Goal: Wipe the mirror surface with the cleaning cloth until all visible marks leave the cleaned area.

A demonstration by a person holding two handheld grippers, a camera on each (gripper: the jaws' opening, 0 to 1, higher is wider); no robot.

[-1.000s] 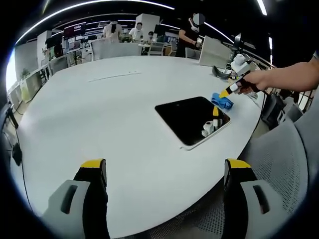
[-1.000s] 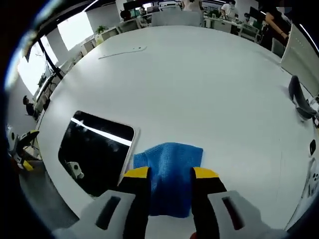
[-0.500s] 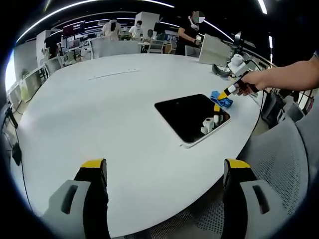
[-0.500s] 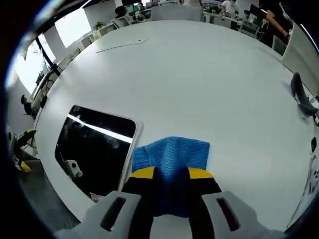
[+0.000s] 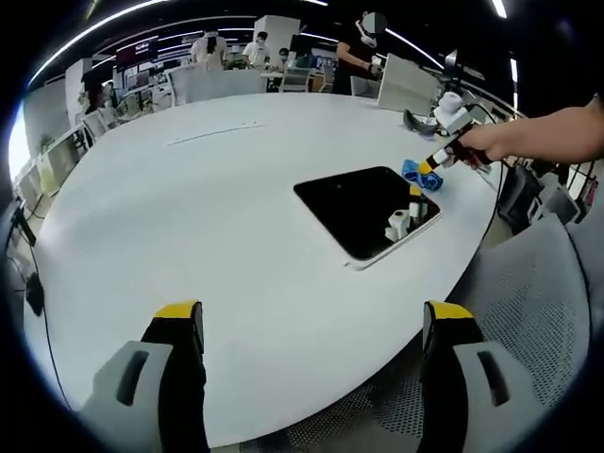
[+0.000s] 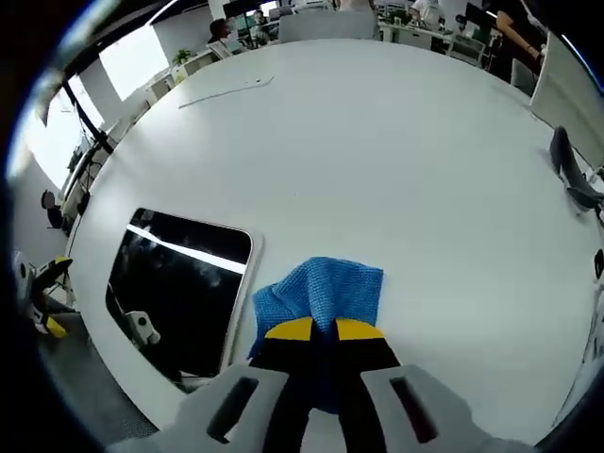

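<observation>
**Right gripper pinches the blue cloth beside the mirror**

A big white round tabletop holds a flat mirror near its edge. The mirror is a dark rectangle with a pale rim and rounded corners. It lies flat, face up, and shows dark reflections and one bright line of light. In the left gripper view its long side runs from lower left up toward the right, toward the person's hand.

In the right gripper view the mirror sits to the left, and the blue cleaning cloth lies just beside its right edge, on the bare tabletop. The cloth is bunched up a little where it is held.

The right gripper has its yellow-tipped jaws squeezed almost together on the near part of the cloth. In the left gripper view that same gripper is held by a person's hand at the far corner of the mirror, with the blue cloth under it.

The left gripper has its jaws spread wide apart, holding nothing, above the near tabletop and well apart from the mirror.

A mesh chair stands past the tabletop's edge.
</observation>
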